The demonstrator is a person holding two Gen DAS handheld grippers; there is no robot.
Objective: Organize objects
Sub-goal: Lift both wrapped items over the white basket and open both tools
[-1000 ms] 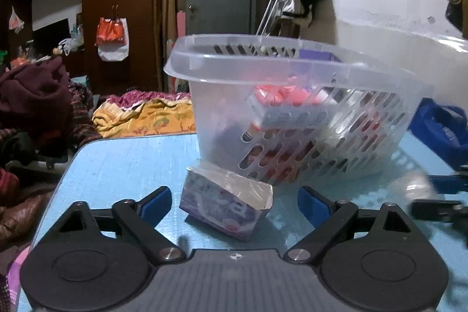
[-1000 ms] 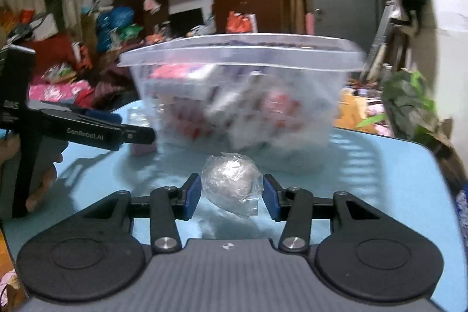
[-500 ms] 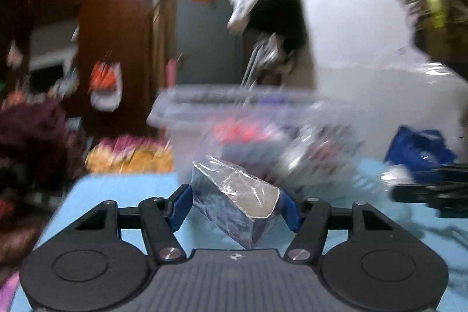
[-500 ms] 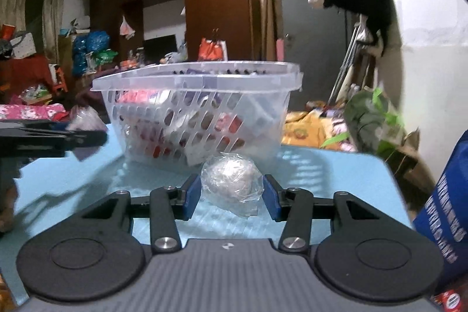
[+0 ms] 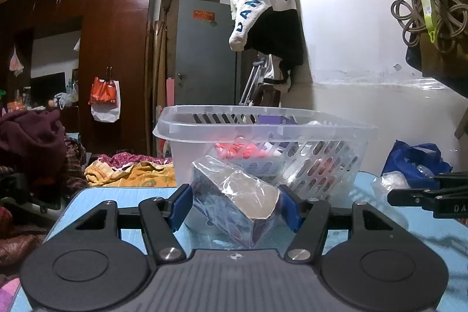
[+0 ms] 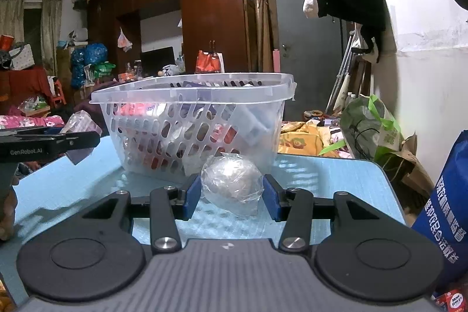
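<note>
My left gripper (image 5: 235,208) is shut on a small purple box wrapped in clear plastic (image 5: 231,202), held above the blue table (image 5: 122,192) just in front of the clear slotted basket (image 5: 263,136). My right gripper (image 6: 232,196) is shut on a round silver ball in clear plastic (image 6: 231,182), held in front of the same basket (image 6: 193,122). The basket holds several red and white packets. The left gripper also shows at the left of the right wrist view (image 6: 49,144) with the purple box (image 6: 82,123). The right gripper shows at the right of the left wrist view (image 5: 424,196).
A blue printed bag (image 6: 444,209) stands at the table's right edge. A green and white bag (image 6: 371,127) and a white wall are beyond the table on the right. Piled clothes (image 5: 32,142) and a wardrobe (image 5: 114,57) lie to the left.
My left gripper has shut on the purple box and lifted it off the table. My right gripper has kept hold of the silver ball and drawn back and up from the basket.
</note>
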